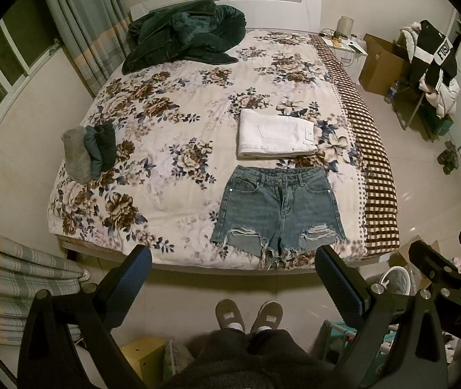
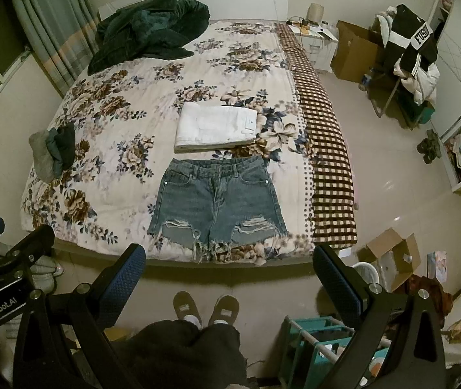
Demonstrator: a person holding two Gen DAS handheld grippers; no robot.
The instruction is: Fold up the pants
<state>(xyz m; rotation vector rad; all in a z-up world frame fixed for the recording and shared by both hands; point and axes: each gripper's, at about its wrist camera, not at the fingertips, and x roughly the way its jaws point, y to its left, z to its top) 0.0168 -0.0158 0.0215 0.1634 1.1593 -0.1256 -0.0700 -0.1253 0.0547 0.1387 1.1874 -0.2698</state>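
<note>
The left tongs (image 1: pixel 233 261) are spread wide, gripping nothing, with the two blue-padded fingers (image 1: pixel 136 269) held above the floor just short of the foot of the bed (image 1: pixel 172 149). The right tongs (image 2: pixel 230 259) are likewise released and empty, their fingers (image 2: pixel 331 269) hanging over the same strip of floor. Each camera catches part of the other tool at its edge, so the two are held side by side. Below them stand the person's feet in grey slippers (image 1: pixel 248 316).

Just beyond the fingertips lie the denim shorts (image 1: pixel 279 209), spread flat, front side up, on the flowered bedspread (image 1: pixel 165 120) near the foot edge and toward its right side. The waistband is away from the person and the leg openings are toward the tongs. The denim is faded blue, with a button fly, two front pockets and belt loops. Both legs have ripped patches showing pale threads, and the frayed hems trail strings to the bed's edge. Neither tool touches them.

Just past the waistband rests a folded white garment (image 1: pixel 276 137), a neat rectangle. Toward the bed's left edge sits a small bundle of grey and dark green cloth (image 1: pixel 89 150). A dark green blanket (image 1: pixel 182 34) is heaped by the headboard. A brown checked cloth (image 1: pixel 373 168) runs down the bed's right side.
</note>
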